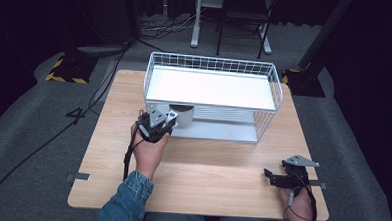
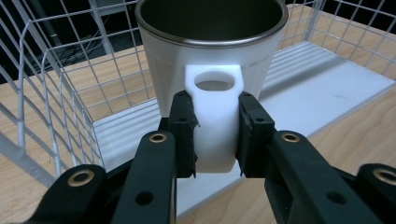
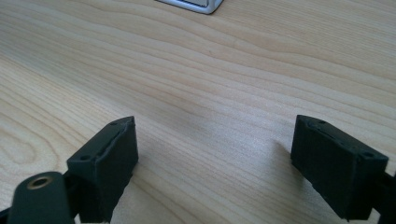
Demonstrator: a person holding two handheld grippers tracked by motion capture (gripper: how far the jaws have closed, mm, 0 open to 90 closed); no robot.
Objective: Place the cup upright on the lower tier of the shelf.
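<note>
Left tongs (image 2: 215,135) are clamped on the flat handle of a white metal-rimmed mug (image 2: 212,60) inside the white wire rack (image 1: 212,88), right tongs (image 3: 215,168) wide open over the woodgrain surface (image 3: 210,70).

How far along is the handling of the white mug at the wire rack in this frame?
Done: the left gripper is shut on the handle of the white mug, which stands upright at the lower shelf of the wire rack. In hand: that grip at the rack's open front. Left: letting go or lifting out; which one cannot be told. The right gripper is open and idle on the table.
</note>
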